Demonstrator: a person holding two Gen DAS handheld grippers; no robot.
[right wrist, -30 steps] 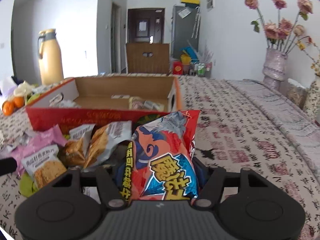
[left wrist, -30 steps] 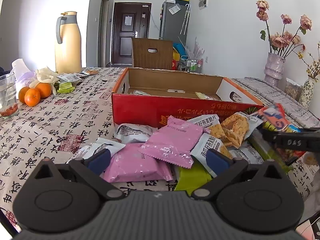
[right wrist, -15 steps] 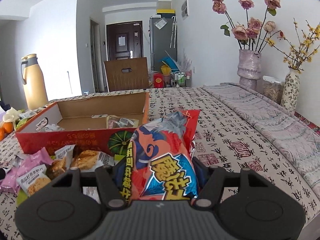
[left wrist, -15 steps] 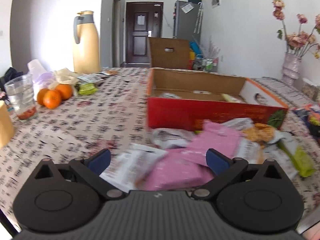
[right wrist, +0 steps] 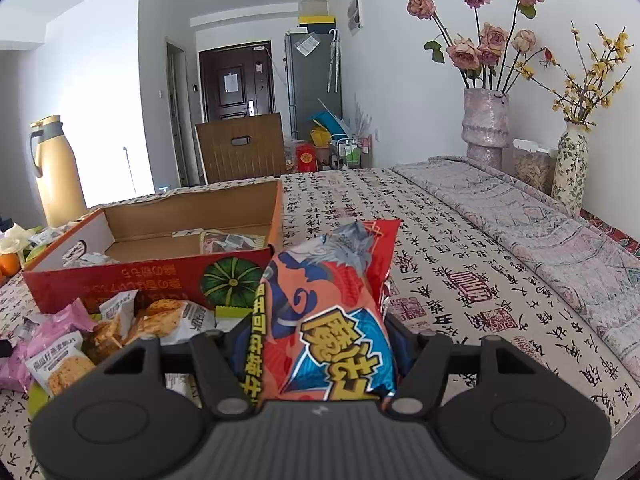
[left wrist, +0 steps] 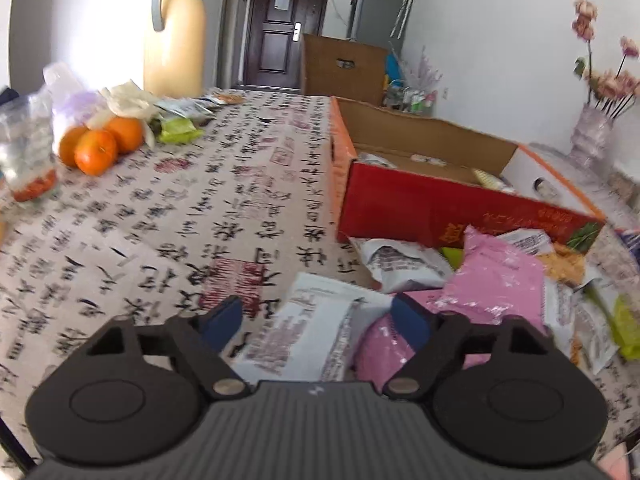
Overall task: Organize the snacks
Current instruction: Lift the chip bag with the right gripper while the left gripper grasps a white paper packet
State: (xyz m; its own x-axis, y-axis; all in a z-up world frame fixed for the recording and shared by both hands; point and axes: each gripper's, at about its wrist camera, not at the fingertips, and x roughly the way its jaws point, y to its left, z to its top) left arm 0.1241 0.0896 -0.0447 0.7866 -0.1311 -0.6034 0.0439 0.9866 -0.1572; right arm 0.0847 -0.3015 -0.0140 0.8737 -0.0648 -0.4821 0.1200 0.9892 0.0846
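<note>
Left gripper [left wrist: 318, 320] has just been closing its jaws, and a white pack [left wrist: 304, 332] lies between them; the blue pads do not look pressed on it yet, so nothing is held there. That pack lies on the table just in front of the red box [left wrist: 460, 212], at the left edge of the snack pile, with a pink pack [left wrist: 496, 284] beside it. To do this step well, the jaws should come down low over the white pack only, keep the pink one out, and squeeze the flat pack near its middle so it does not slip. This gripper tips down toward the table.

Right gripper [right wrist: 320, 344] is clamped on a big red and blue bag [right wrist: 328, 312], which stands up between the jaws. It sits in front of the box's right corner, pointing a little down. I think this bag should go up over the box wall and be let go inside, where a few packs already lie
</note>
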